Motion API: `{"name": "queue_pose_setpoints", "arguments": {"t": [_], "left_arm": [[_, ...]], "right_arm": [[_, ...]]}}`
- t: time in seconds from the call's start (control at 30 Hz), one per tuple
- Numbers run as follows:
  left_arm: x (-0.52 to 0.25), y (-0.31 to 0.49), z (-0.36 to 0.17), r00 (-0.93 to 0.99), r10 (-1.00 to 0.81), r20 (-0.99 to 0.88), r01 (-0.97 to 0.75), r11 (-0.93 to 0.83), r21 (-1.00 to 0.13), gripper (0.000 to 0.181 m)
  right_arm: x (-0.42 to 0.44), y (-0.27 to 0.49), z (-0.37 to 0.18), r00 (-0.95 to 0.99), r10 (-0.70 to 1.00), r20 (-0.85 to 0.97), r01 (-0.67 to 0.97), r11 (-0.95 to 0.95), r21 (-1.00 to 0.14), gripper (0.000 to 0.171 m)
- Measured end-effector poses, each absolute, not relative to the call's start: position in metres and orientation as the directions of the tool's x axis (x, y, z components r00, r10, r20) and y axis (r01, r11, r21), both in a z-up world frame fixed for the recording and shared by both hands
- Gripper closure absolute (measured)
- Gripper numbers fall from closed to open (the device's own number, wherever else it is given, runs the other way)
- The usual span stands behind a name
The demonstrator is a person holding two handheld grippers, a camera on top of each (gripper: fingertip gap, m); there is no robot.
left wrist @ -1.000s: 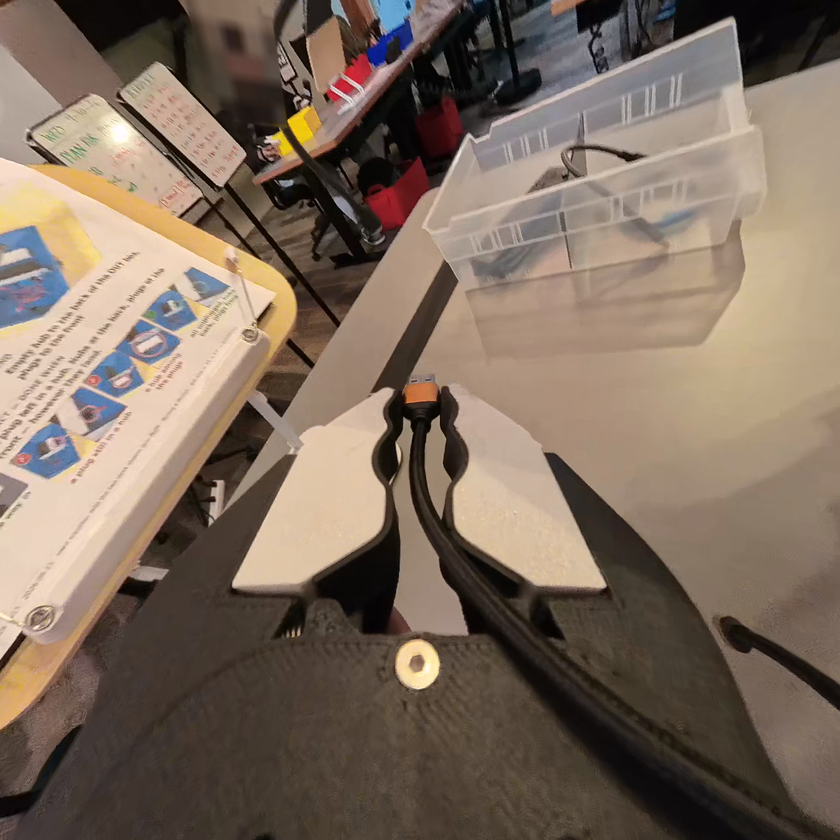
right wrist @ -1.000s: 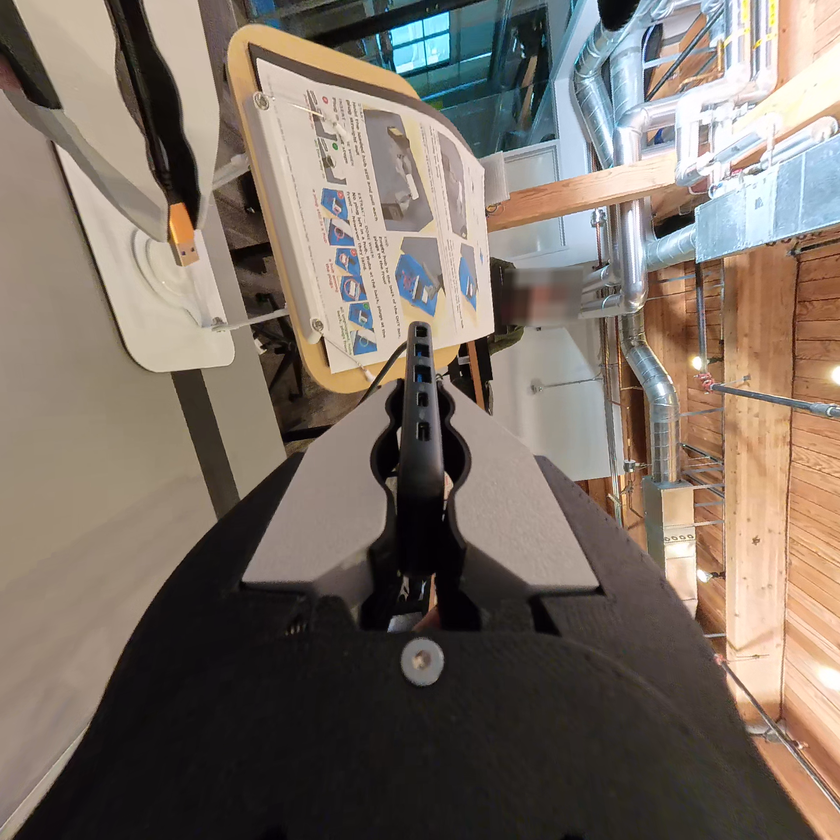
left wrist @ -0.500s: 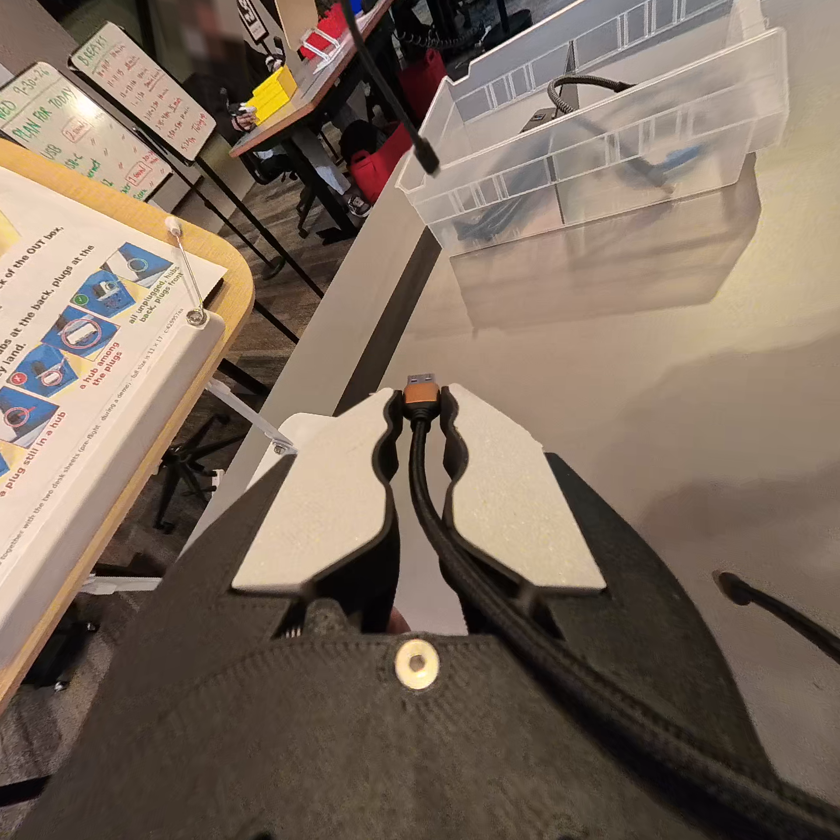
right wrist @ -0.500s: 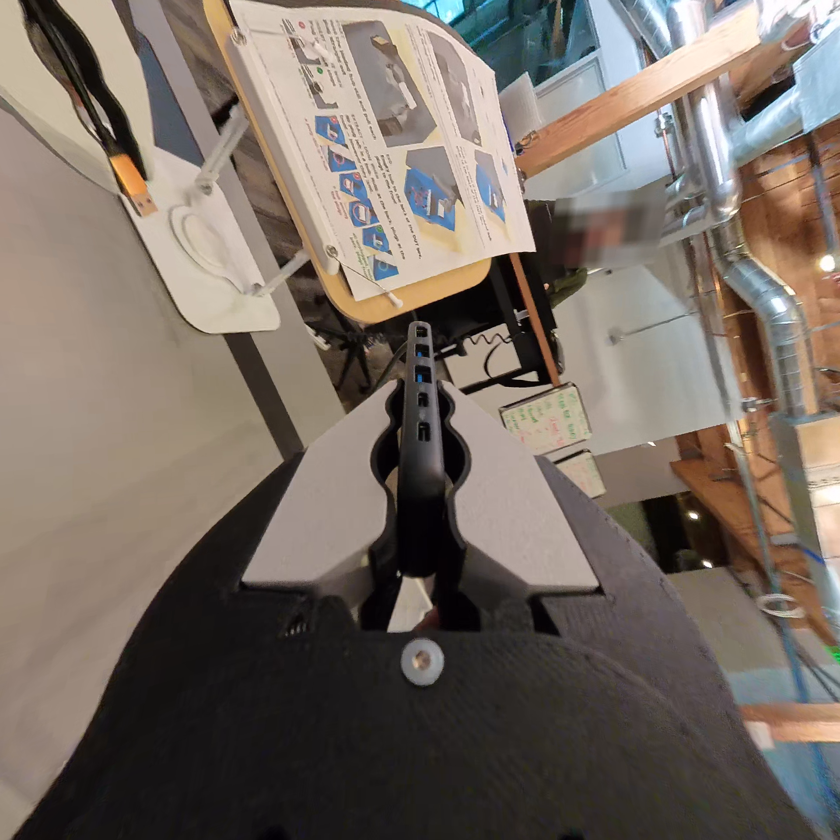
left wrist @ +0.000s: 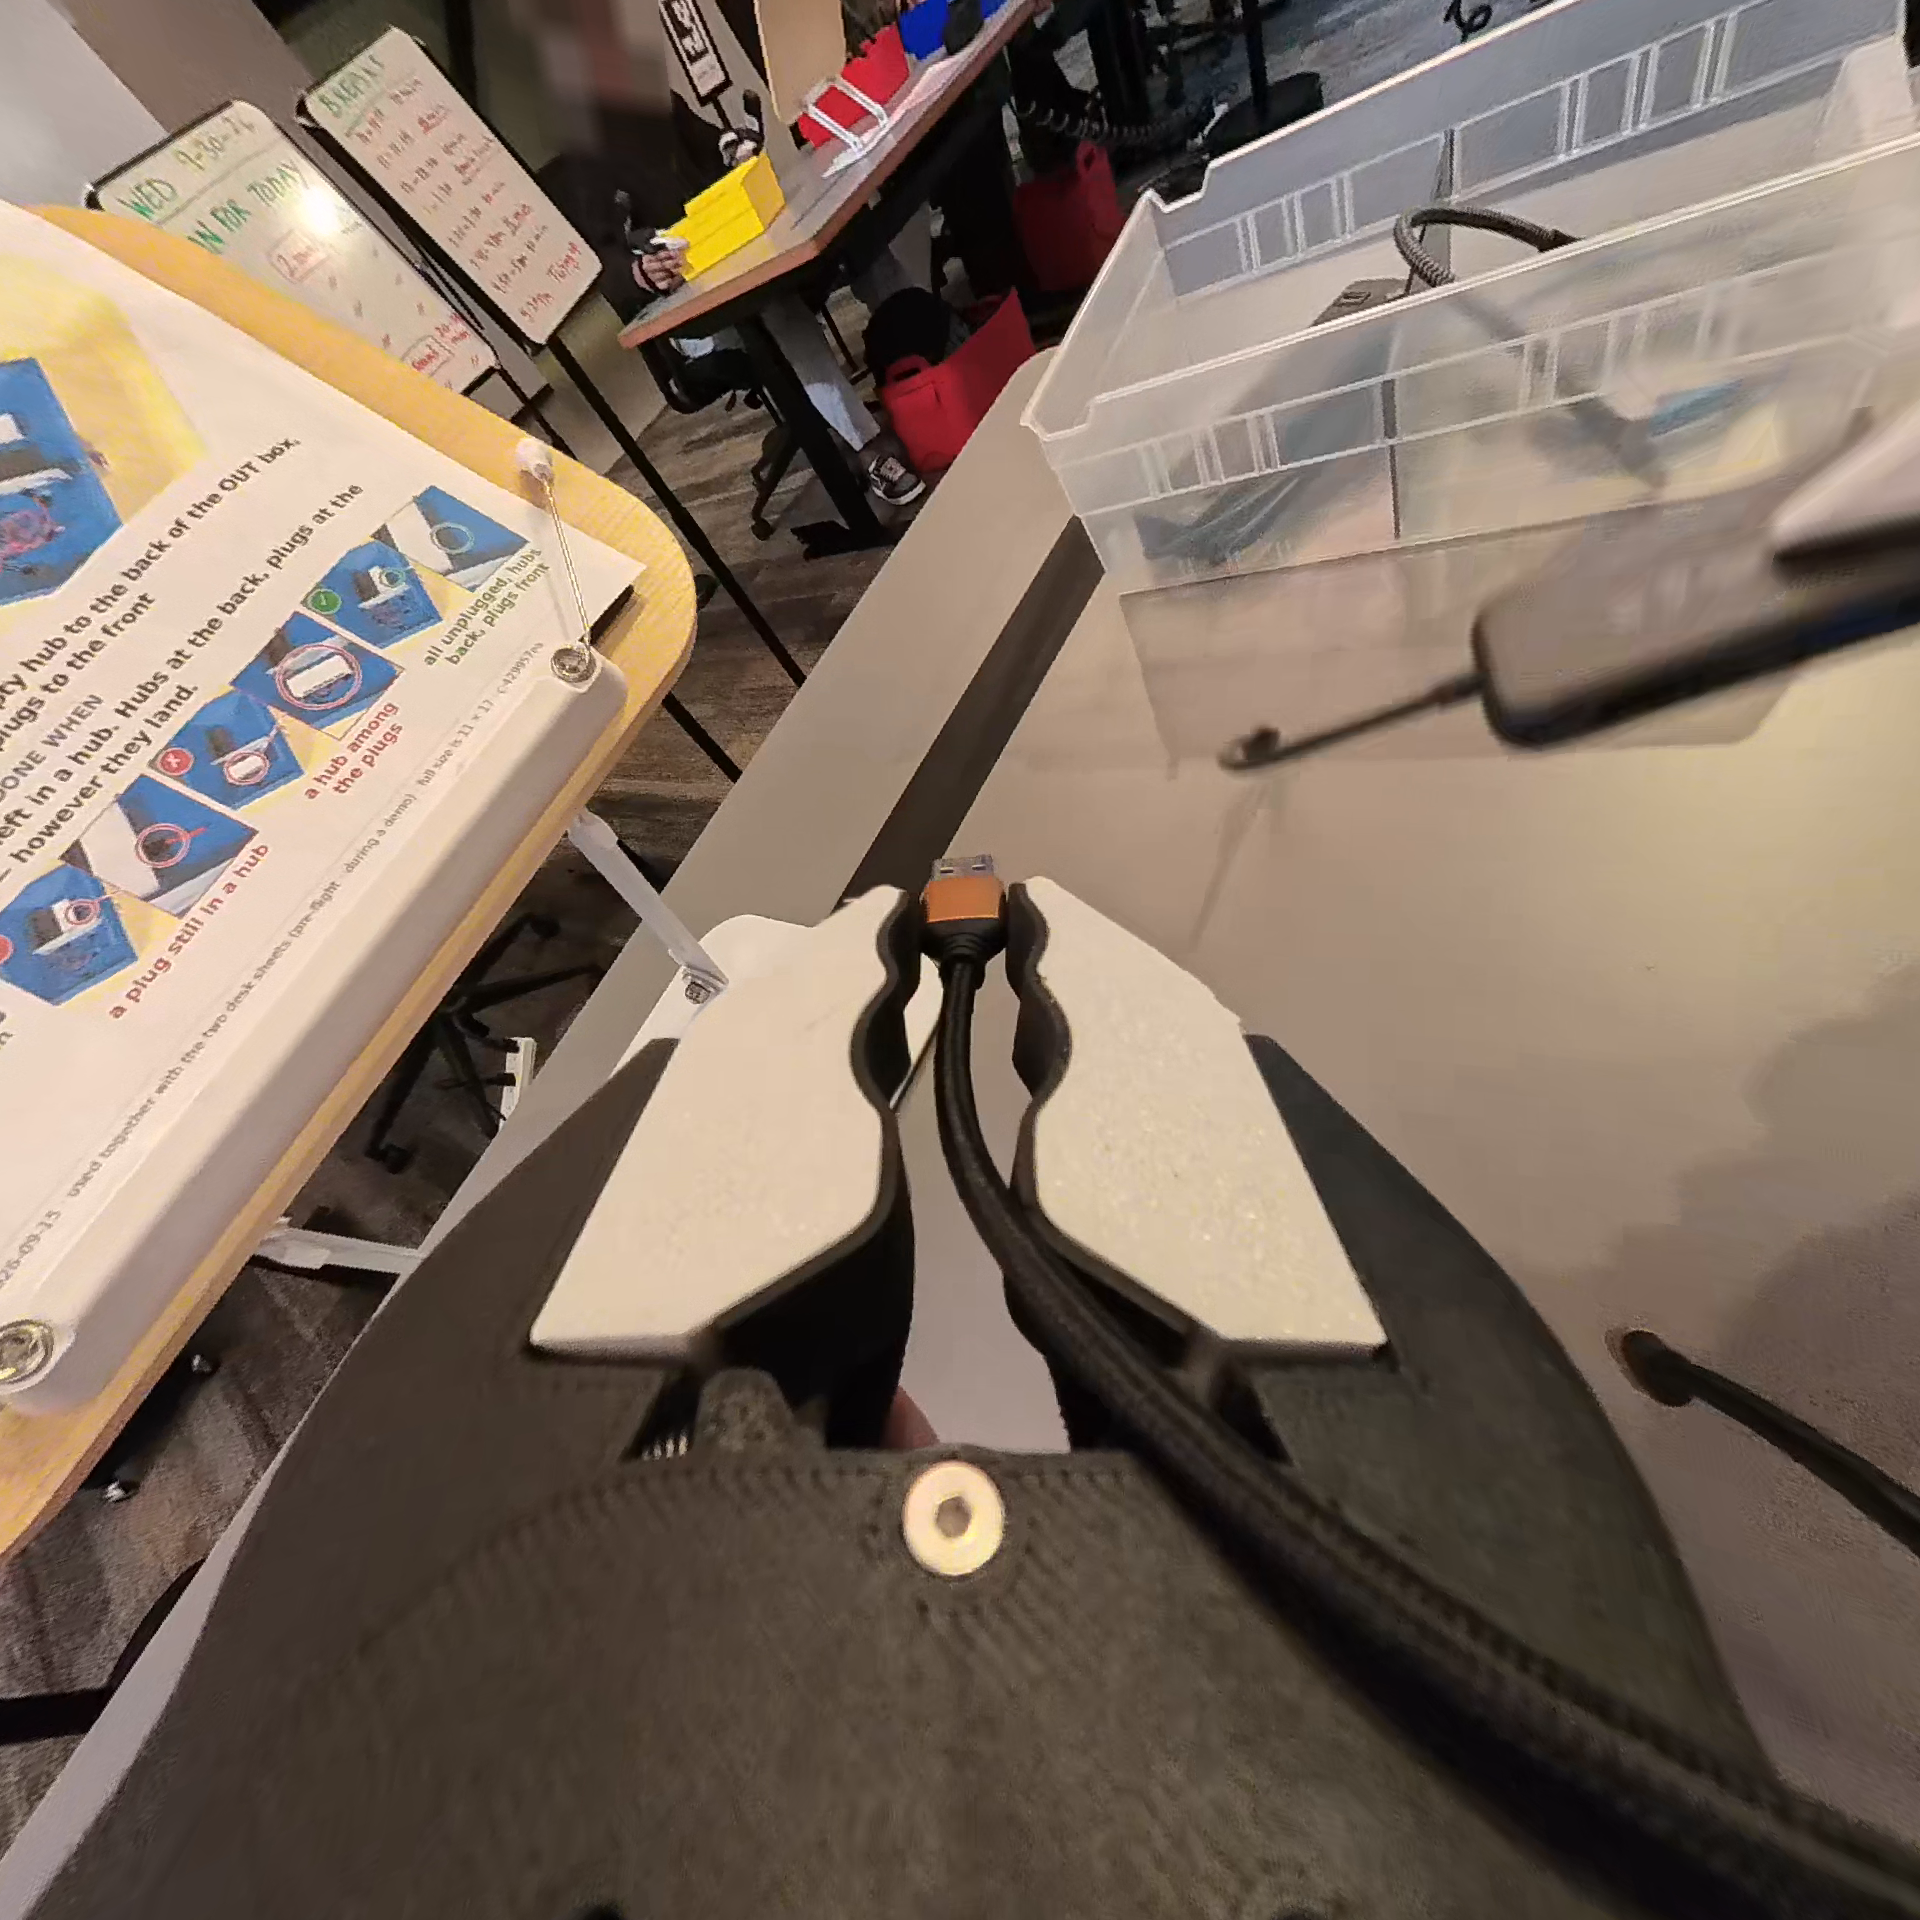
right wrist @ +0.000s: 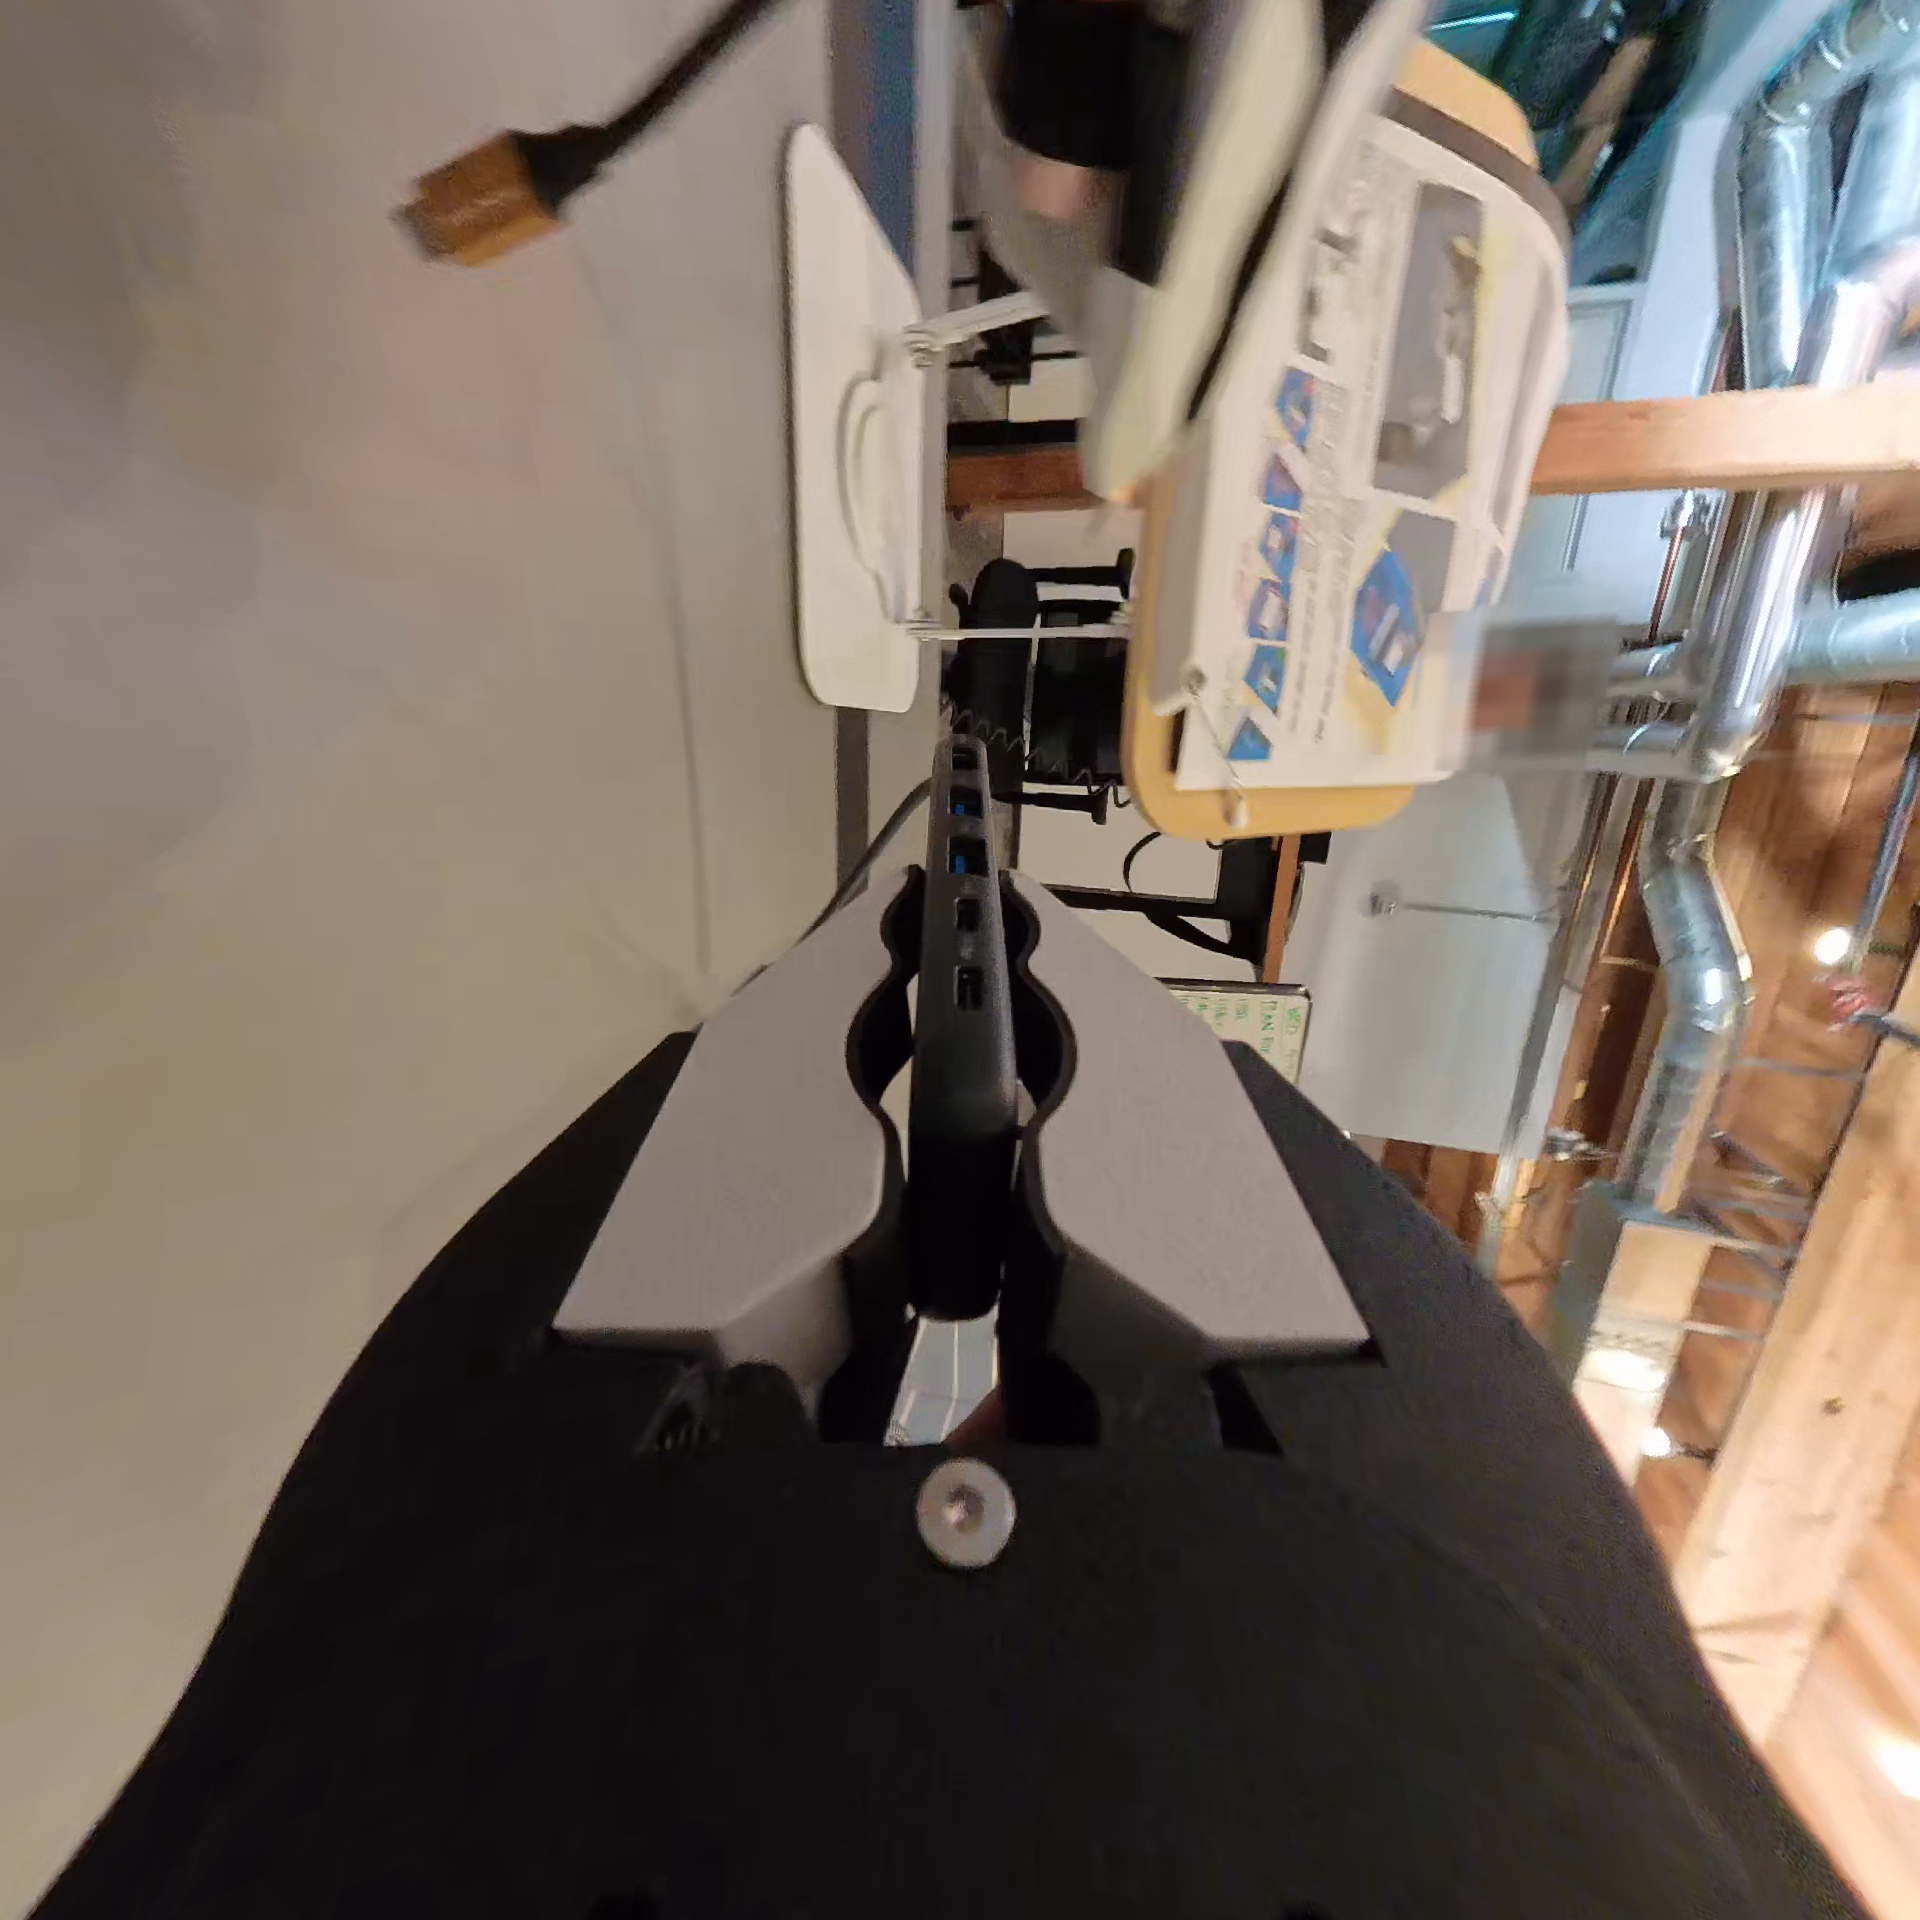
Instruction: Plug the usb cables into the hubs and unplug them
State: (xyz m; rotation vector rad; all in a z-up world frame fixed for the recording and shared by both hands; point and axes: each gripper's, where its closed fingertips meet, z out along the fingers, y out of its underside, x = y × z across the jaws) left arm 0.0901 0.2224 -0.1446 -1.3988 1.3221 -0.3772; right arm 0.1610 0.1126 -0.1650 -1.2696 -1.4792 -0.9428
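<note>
Though blurred, the plug nears the hub.

My counter is pale, smooth and glossy. A clear plastic bin stands on it near its far edge, and a white stand base rests flat at that same edge.

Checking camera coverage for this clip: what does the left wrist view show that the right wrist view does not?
Only the left wrist view shows the clear plastic bin and the left gripper clamping the orange USB plug. Only the right wrist view shows the hub's port row, the right gripper gripping it, and ceiling ducts. Both show the plug, USB hub, instruction sheet and table.
</note>
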Motion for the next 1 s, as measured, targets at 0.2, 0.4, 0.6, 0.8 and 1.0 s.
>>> {"name": "queue_pose_setpoints", "arguments": {"t": [0.2,0.4,0.6,0.8,1.0], "left_arm": [[0.092,0.22,-0.143,0.316,-0.839,-0.442,-0.479,0.261,-0.838,0.165],[0.093,0.219,-0.142,0.314,-0.838,-0.445,-0.478,0.266,-0.837,0.165],[0.094,0.218,-0.143,0.309,-0.839,-0.448,-0.48,0.269,-0.835,0.165],[0.096,0.216,-0.145,0.302,-0.836,-0.457,-0.488,0.276,-0.828,0.165],[0.096,0.216,-0.145,0.301,-0.836,-0.459,-0.488,0.278,-0.827,0.165]], "right_arm": [[0.133,0.106,-0.235,-0.253,0.278,0.927,0.96,0.188,0.205,0.162],[0.123,0.099,-0.273,-0.39,0.301,0.87,0.916,0.22,0.335,0.161],[0.121,0.099,-0.276,-0.469,0.295,0.833,0.882,0.216,0.42,0.161],[0.123,0.096,-0.279,-0.521,0.287,0.804,0.853,0.215,0.476,0.158],[0.126,0.085,-0.283,-0.516,0.353,0.78,0.856,0.228,0.464,0.147]]}}
